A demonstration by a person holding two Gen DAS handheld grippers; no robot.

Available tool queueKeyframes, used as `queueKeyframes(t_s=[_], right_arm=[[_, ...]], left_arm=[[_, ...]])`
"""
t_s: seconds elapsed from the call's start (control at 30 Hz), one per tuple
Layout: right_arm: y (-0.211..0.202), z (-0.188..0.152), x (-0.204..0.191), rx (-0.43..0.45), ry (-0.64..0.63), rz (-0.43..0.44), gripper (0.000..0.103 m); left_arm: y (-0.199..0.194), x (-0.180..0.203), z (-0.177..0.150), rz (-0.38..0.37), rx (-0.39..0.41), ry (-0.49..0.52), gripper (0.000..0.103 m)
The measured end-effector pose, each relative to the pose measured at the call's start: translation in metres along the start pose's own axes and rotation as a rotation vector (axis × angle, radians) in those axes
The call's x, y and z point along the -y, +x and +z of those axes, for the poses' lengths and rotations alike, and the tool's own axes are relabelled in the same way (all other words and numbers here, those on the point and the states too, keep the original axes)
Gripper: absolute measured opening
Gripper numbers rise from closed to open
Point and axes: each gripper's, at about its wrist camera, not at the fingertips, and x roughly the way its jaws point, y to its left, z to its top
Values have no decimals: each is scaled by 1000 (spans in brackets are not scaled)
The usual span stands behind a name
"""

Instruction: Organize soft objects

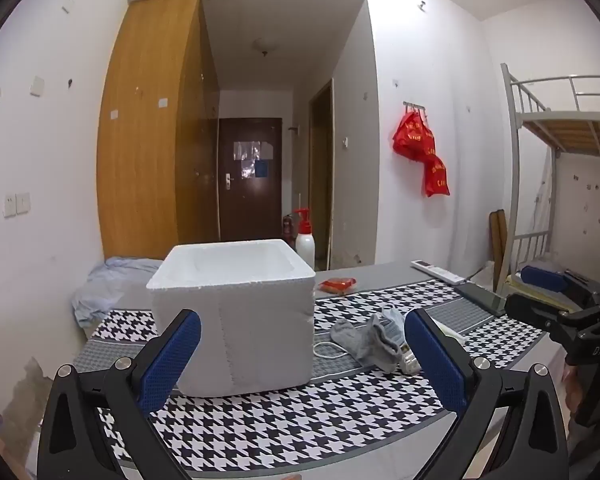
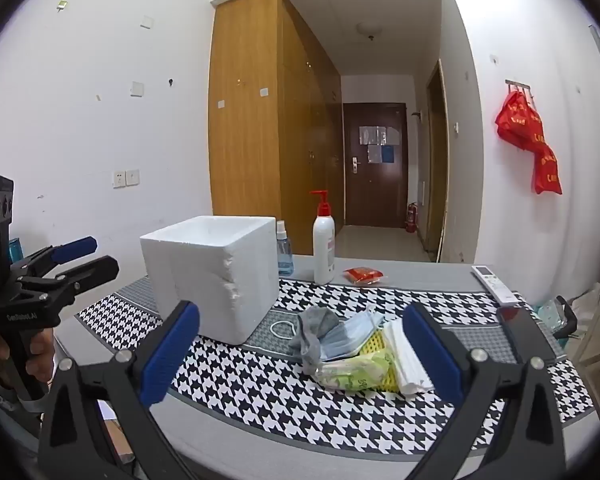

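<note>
1. Waiting wide open and empty: left hand-held gripper (image 1: 302, 346); right hand-held gripper (image 2: 302, 340).
2. Soft pile (image 2: 352, 348) lies mid-counter (image 2: 300, 432), just beside the foam box (image 2: 212, 276).
3. Grabbing the gray sock (image 2: 314, 330) could drag the mask (image 2: 348, 332) along; they overlap.

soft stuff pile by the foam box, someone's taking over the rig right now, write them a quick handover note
Left hand-held gripper: open, empty, facing the white foam box.
Right hand-held gripper: open, empty, aimed at the pile.
Things: grey sock, blue face mask, green tissue pack and white folded mask lie heaped on the houndstooth cloth, right of the box.
Done: nothing visibly moved; box interior not visible.
Left: pick each soft item, probably into the box.
</note>
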Motion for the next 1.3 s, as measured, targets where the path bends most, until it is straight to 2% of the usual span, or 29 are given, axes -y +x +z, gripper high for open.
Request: queueKeyframes(t_s=[0.07, 0.13, 0.37, 1.3], right_arm=[[0, 0, 0, 2, 10, 3, 103], [0, 0, 0, 2, 9, 3, 103], [-1, 1, 0, 3, 7, 3, 103], [2, 1, 0, 10, 10, -9, 103]], left_arm=[[1, 5, 0, 17, -2, 8, 102], [-2, 2, 0, 11, 10, -31, 102], [4, -7, -3, -12, -17, -68, 102], [4, -7, -1, -7, 1, -53, 102]])
